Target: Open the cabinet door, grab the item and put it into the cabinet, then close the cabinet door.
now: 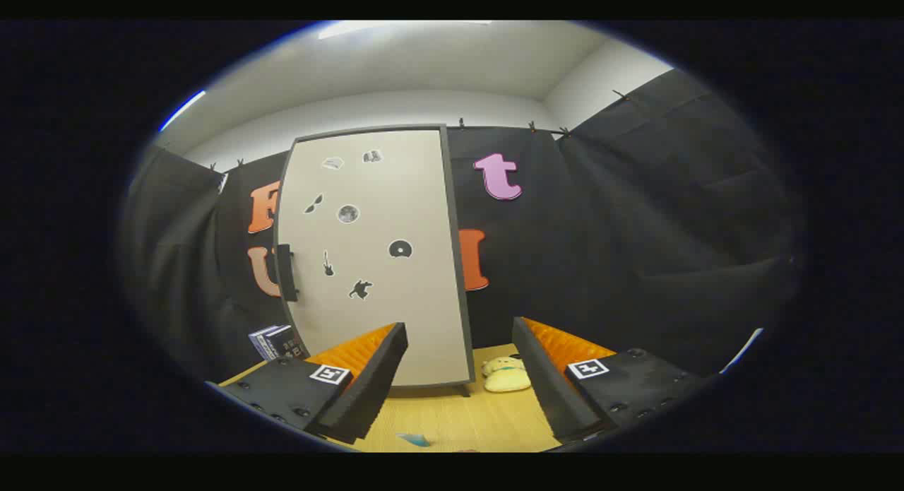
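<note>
Gripper view, facing the tall pale-grey cabinet [381, 265] with a dark frame, which stands upright on the light wooden desk [459, 420]. Its door, dotted with small black-and-white stickers, appears closed, so the opening step is judged not yet done. The black bar handle [285, 272] sits on the door's left edge, well to the left of the gripper [459, 378], whose fingers are spread wide apart and hold nothing. The item, a small yellow plush toy [506, 374], lies on the desk just right of the cabinet's lower corner, beyond and between the fingertips, nearer the right one. A stack of dark blue boxes [275, 341] sits at the cabinet's left foot, below the handle.

Risks, as judged from this arrangement:
- The handle is narrow and off to the side; a slanted approach could let the fingers slip off it or push the door rather than pull it.
- The cabinet looks light and free-standing; a hard pull might drag or tip it.
- Which side is hinged cannot be told for certain; if the door swings about its right edge, it may sweep toward the plush toy.
- The boxes crowd the space below the handle and could be knocked.
</note>
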The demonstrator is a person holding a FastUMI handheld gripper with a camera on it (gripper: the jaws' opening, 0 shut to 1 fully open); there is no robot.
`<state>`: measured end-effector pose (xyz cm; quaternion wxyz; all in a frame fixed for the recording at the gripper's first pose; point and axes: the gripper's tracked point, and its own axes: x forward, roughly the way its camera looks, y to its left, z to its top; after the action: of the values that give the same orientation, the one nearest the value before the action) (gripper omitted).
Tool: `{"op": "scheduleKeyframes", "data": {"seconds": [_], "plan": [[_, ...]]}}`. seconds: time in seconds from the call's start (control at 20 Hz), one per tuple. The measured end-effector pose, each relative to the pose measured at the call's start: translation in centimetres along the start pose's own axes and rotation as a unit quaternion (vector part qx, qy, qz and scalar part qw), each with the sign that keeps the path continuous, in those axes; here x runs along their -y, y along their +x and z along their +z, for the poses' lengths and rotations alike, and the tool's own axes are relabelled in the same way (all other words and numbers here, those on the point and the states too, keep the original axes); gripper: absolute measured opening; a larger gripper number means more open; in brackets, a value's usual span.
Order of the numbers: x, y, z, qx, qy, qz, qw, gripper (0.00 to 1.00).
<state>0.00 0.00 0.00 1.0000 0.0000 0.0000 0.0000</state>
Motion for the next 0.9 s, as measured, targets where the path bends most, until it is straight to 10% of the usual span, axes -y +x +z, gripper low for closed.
{"op": "scheduleKeyframes", "data": {"seconds": [0.9], "plan": [[-4.3,1.9,1.7,0.011,-0.003,0.037,0.999,0.97]]}}
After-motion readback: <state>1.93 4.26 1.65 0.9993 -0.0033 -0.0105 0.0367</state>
